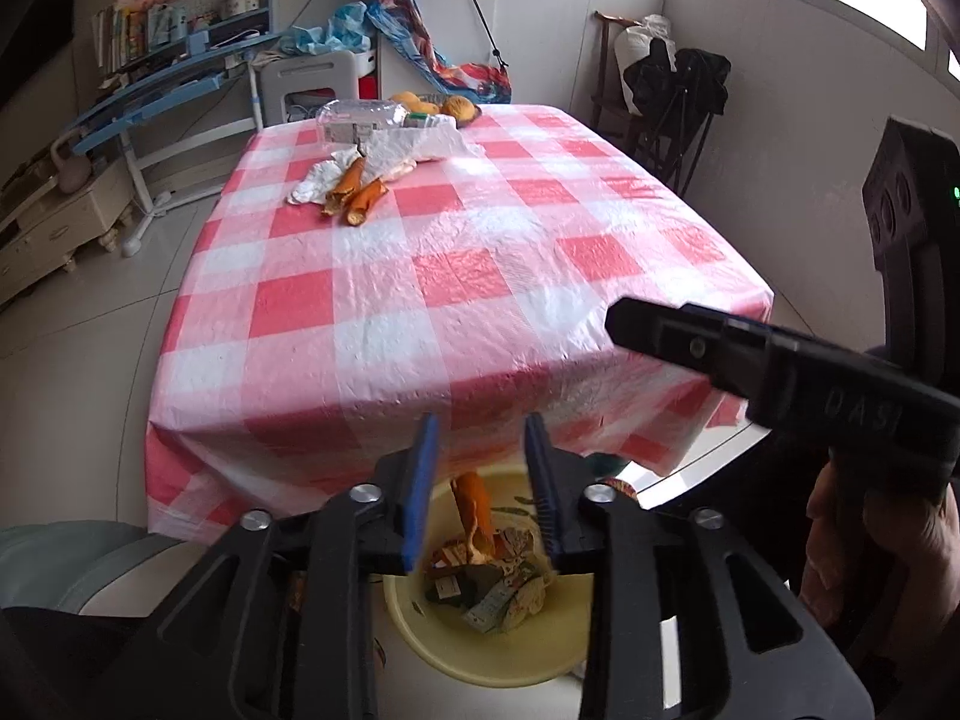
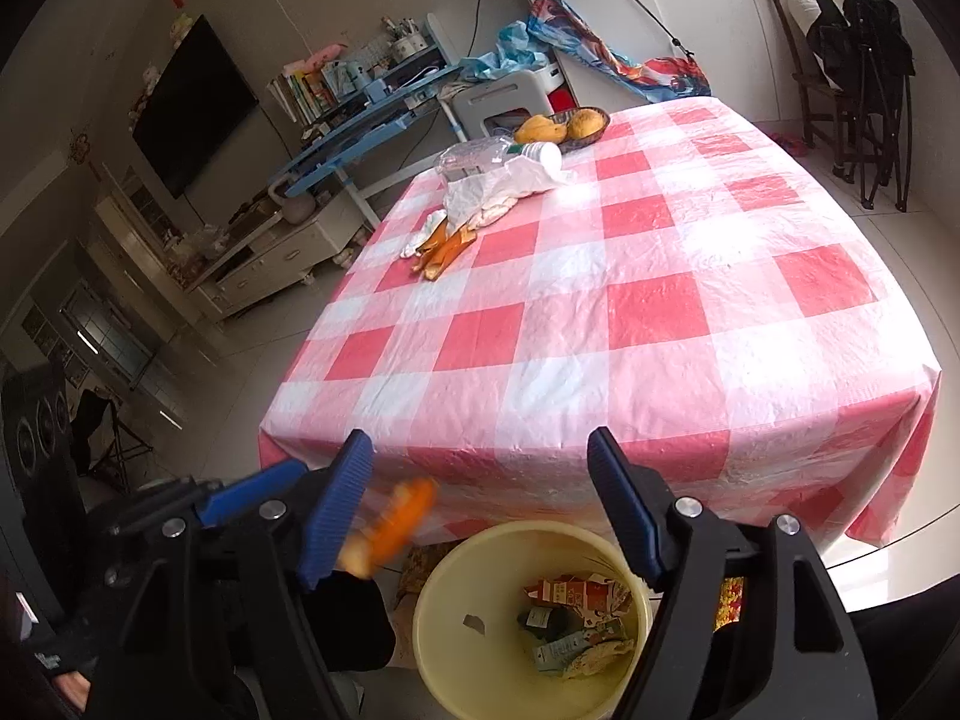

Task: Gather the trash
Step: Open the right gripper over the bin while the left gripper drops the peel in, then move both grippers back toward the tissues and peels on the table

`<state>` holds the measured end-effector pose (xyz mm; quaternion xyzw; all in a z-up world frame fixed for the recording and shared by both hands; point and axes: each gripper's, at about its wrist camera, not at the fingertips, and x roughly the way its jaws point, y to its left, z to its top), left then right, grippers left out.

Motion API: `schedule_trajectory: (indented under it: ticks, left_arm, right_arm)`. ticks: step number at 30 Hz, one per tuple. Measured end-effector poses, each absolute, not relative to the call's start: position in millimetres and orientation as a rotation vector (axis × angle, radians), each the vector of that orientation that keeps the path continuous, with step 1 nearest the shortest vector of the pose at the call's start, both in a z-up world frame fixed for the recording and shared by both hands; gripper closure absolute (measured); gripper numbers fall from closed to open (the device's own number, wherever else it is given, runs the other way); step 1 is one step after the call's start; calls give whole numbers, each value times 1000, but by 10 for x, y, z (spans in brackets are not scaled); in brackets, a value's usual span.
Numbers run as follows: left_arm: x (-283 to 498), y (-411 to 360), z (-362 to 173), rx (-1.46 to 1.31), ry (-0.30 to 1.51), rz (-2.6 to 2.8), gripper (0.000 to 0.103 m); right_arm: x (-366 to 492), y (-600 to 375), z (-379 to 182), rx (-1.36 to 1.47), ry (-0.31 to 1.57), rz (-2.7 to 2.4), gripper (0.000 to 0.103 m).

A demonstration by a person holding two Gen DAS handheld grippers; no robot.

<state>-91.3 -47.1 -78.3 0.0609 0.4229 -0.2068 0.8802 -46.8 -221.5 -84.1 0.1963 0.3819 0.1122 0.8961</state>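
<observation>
A yellow bin (image 1: 432, 648) (image 2: 444, 630) stands on the floor at the table's near edge, holding cartons and wrappers. My left gripper (image 1: 483, 486) is open above the bin. An orange peel (image 1: 471, 495) (image 2: 399, 519) is in the air below its jaws, blurred in the right wrist view. My right gripper (image 2: 480, 510) is open and empty over the bin; it also shows in the left wrist view (image 1: 624, 324). On the far left of the checked table (image 1: 480, 276) (image 2: 630, 300) lie orange peels (image 1: 354, 195) (image 2: 441, 249), crumpled tissue (image 1: 315, 180) and a white plastic bag (image 1: 414, 147) (image 2: 498, 189).
A clear plastic box (image 1: 360, 117) (image 2: 474, 159), a paper cup (image 2: 543, 153) and a bowl of fruit (image 1: 447, 105) (image 2: 564, 126) sit at the table's far end. A blue desk and stool stand behind the table, chairs with dark clothes to the right.
</observation>
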Motion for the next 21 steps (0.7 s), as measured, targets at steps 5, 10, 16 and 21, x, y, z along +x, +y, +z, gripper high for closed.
schedule_trajectory:
  ticks: [5, 10, 16, 21]
  left_arm:
    - [-959, -404, -737, 136, 849, -372, 39]
    - [-867, -182, -651, 86, 800, -216, 20]
    - [-778, 106, -586, -11, 761, -72, 9]
    - [-754, 197, -556, -54, 751, -51, 8]
  right_arm:
    - [-478, -2294, -831, 427, 774, 188, 27]
    - [-474, -2272, -825, 396, 768, 172, 24]
    - [-470, -2177, -829, 329, 765, 162, 18]
    - [-459, -2074, -855, 272, 772, 162, 15]
